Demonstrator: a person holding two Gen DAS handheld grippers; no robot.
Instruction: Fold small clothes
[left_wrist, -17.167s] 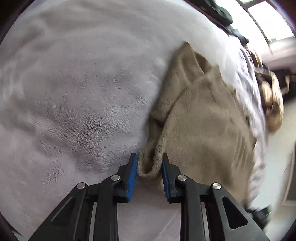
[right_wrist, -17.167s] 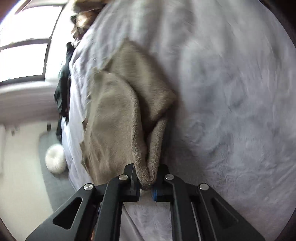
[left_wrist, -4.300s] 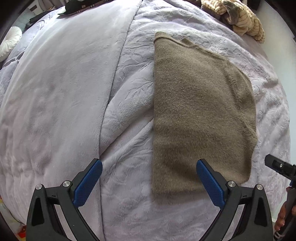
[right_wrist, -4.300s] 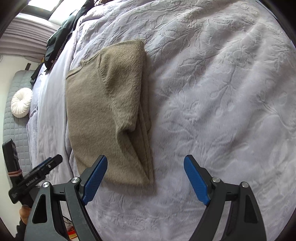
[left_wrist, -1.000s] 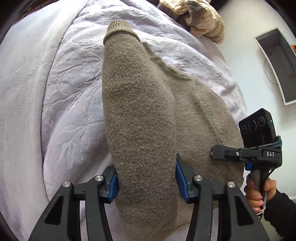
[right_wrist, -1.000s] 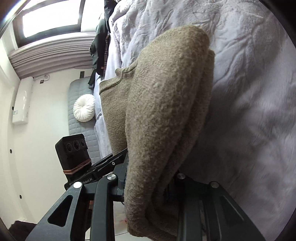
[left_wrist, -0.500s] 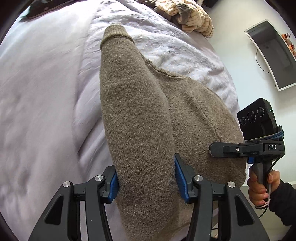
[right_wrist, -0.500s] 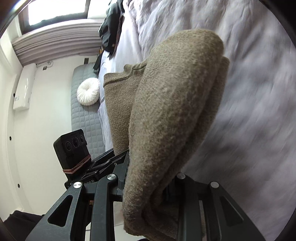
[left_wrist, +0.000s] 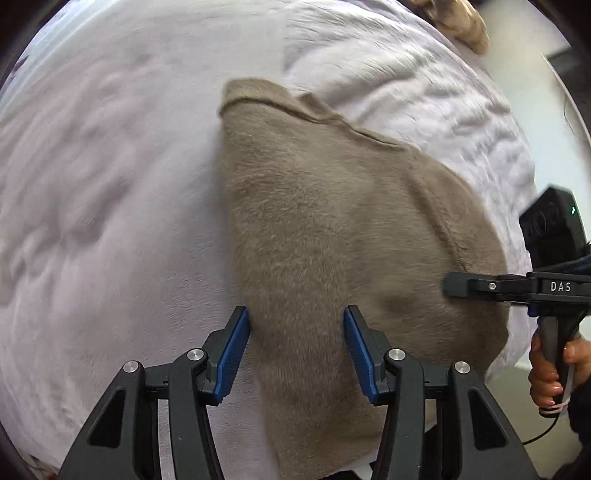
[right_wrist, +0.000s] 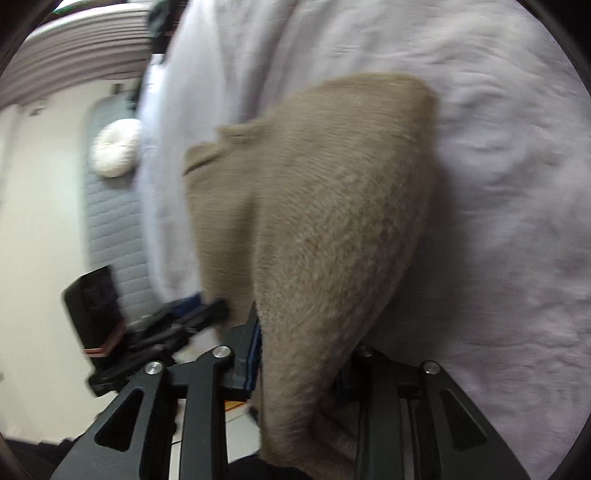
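A folded tan knitted sweater (left_wrist: 332, 229) lies over a pale lilac bedspread (left_wrist: 110, 184). My left gripper (left_wrist: 297, 350) is shut on the sweater's near left edge, and the thick folded cloth fills the gap between its blue pads. My right gripper (right_wrist: 306, 358) is shut on the sweater (right_wrist: 325, 221) at its near right edge; it also shows at the right of the left wrist view (left_wrist: 480, 286). The near edge is lifted while the far part rests on the bed. Both views are blurred.
A striped tan garment (left_wrist: 454, 22) lies at the far right of the bed. In the right wrist view a round white cushion (right_wrist: 114, 147) sits on a grey quilted seat (right_wrist: 110, 221) beside the bed. The bed edge and floor are close below the grippers.
Both grippers have swung the held sweater edge forward over the bed. The cloth now lies flatter and wider than half a second ago. The left pads stand slightly wider apart.
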